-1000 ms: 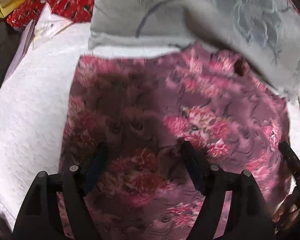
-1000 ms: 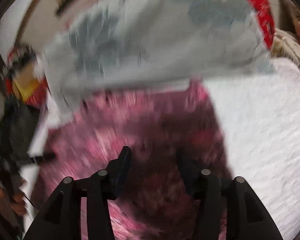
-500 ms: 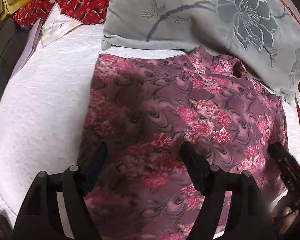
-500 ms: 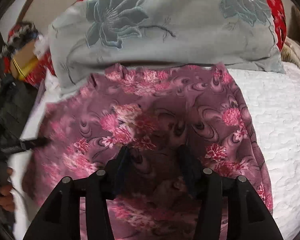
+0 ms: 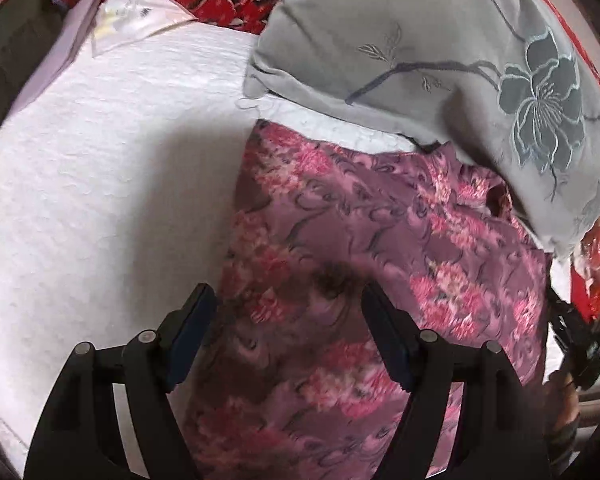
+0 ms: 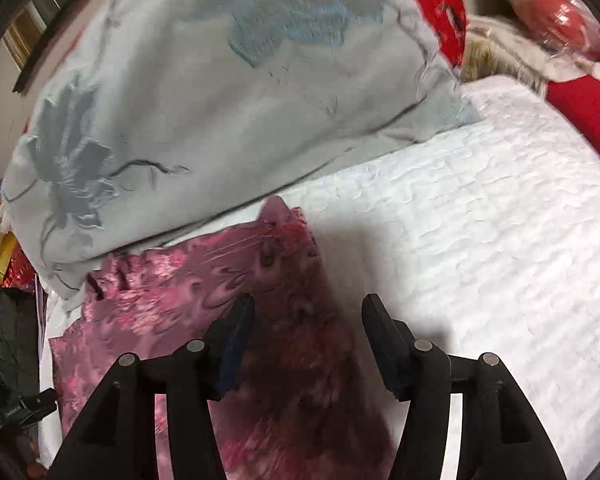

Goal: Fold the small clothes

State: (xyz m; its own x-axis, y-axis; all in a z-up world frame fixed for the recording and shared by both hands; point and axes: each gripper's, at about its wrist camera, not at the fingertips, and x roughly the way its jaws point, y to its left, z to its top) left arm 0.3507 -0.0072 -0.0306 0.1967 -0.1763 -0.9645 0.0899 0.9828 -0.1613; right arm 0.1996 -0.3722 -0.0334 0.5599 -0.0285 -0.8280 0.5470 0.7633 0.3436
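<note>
Garment: purple floral cloth (image 5: 380, 280), spread flat on the white quilted bedcover (image 5: 100, 200), its far edge tucked under the grey flowered pillow (image 5: 420, 40).
Left gripper (image 5: 288, 304): jaws wide apart, holding nothing; poised over the cloth's left edge, one finger above the bedcover, the other above the cloth.
Right gripper (image 6: 308, 312): jaws closing, nothing pressed between them; poised over the cloth's right edge, which runs between the fingers.
Contact with cloth: cannot tell for either.
</note>
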